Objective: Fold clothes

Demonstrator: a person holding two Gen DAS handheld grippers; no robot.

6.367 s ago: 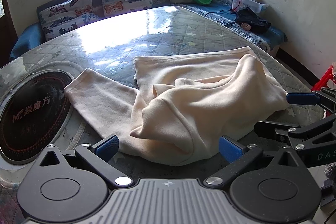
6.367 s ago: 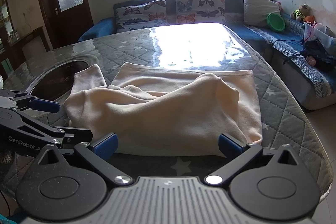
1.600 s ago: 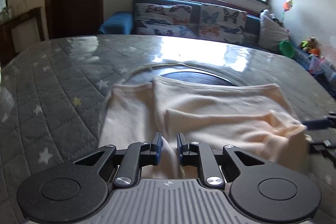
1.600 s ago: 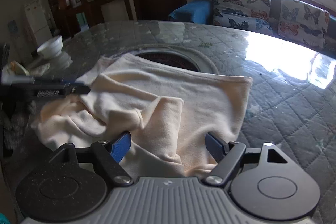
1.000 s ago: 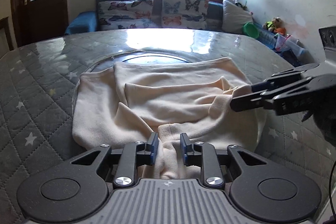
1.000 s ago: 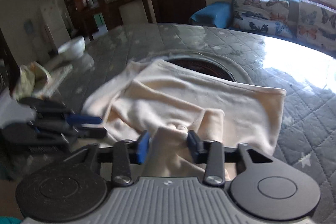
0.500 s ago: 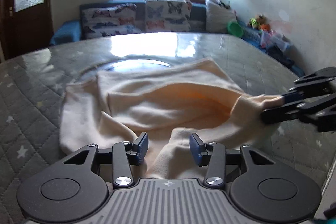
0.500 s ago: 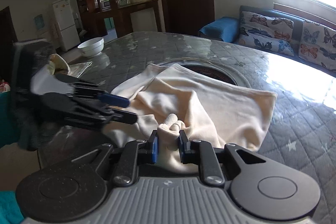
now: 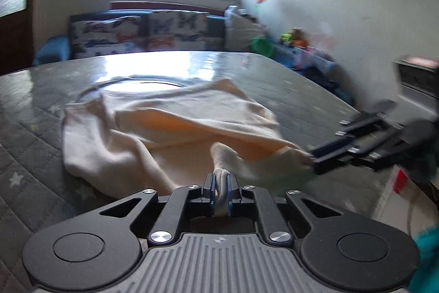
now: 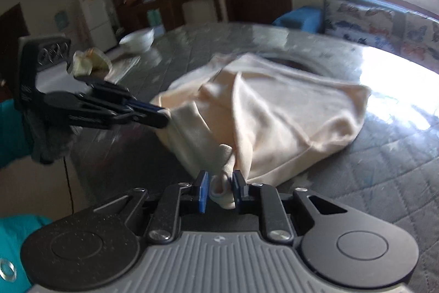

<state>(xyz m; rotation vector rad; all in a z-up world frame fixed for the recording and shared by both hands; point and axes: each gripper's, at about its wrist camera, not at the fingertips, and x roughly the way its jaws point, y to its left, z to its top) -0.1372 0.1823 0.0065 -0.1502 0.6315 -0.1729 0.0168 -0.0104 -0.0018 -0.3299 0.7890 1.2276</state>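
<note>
Cream garment (image 9: 170, 128) lies crumpled on the grey quilted surface (image 9: 33, 111).
Left gripper (image 9: 219, 187): its jaws have just closed and clamp a near fold. Right gripper (image 10: 219, 190): its jaws clamp another fold at the near edge.

Cream garment (image 9: 175, 128), grey star-quilted table cover (image 9: 33, 155), butterfly-print cushions (image 9: 175, 29).

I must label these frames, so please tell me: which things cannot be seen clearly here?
- Left wrist view: toys on the sofa, blurred by motion.
- Left wrist view: right gripper, blurred.
- Right wrist view: what the white bowl holds, too far away.
- Both views: the cream garment type, hidden by bunched folds; the pinched edges sit inside the left gripper.
</note>
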